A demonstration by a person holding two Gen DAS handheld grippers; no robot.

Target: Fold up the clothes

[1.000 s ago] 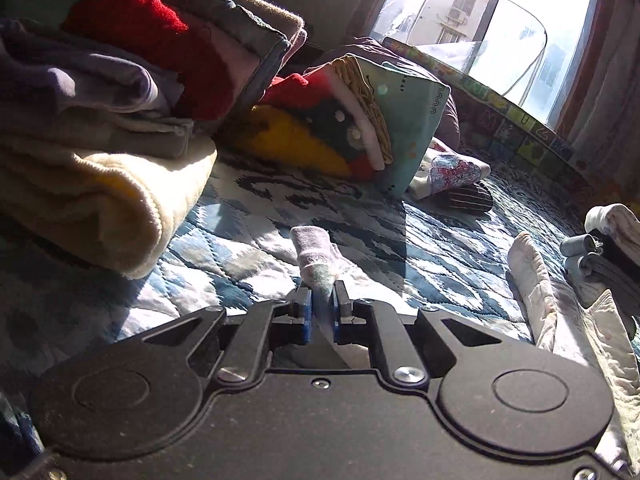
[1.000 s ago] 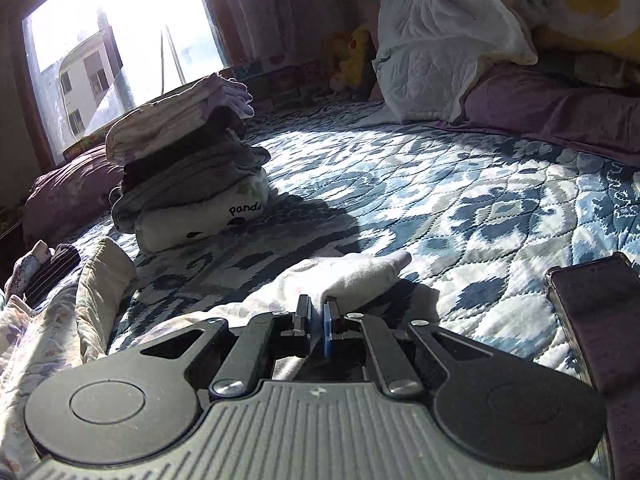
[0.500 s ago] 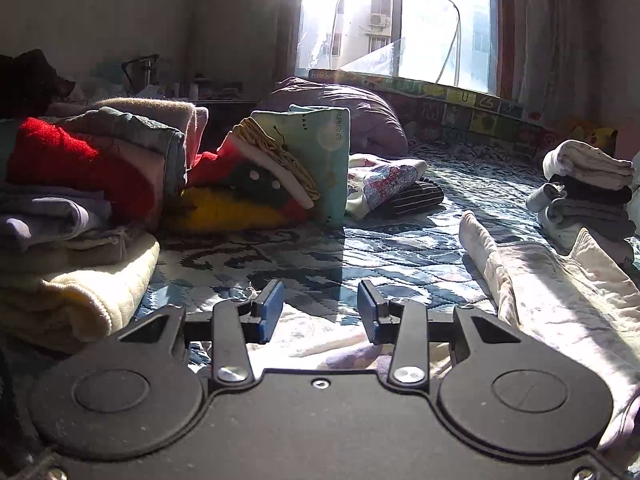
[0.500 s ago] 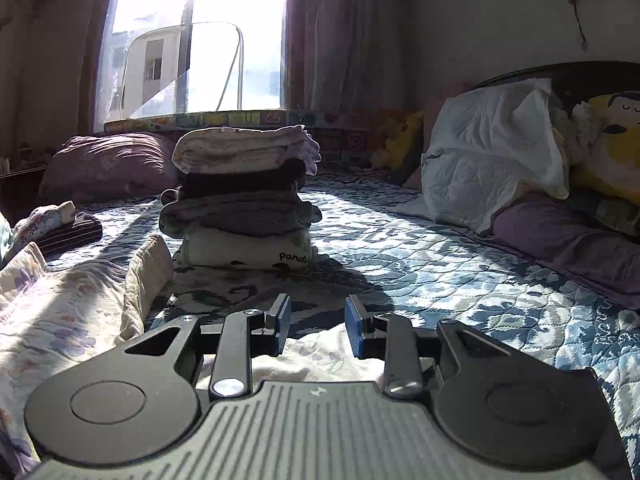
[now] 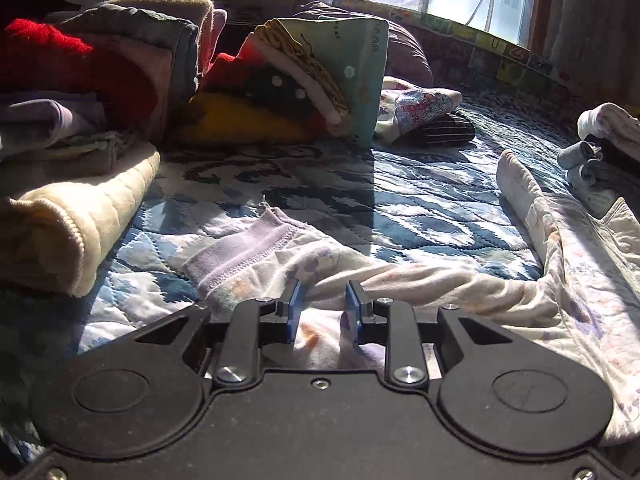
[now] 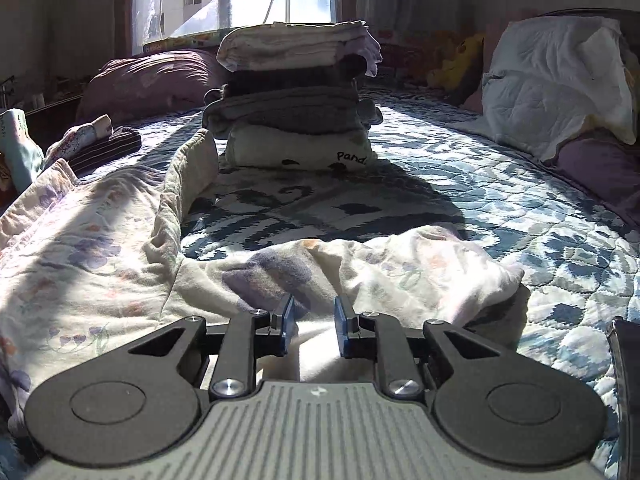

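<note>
Floral garment [image 5: 460, 280]: lay spread on quilt [image 5: 400, 208] before folded stack [image 6: 296, 96] (presumably to be folded). Left gripper [image 5: 322, 306], right gripper [image 6: 312, 320]: parted, empty, poised over its hem.

Left gripper [image 5: 322, 304] parted over the floral garment [image 5: 400, 280]

Blue pads apart, cloth between them, nothing pinched. The garment's purple cuff [image 5: 240, 256] lies on the blue quilt [image 5: 420, 204]; a cream folded stack [image 5: 72, 216] sits at left, colourful folded clothes [image 5: 288, 88] behind.
</note>
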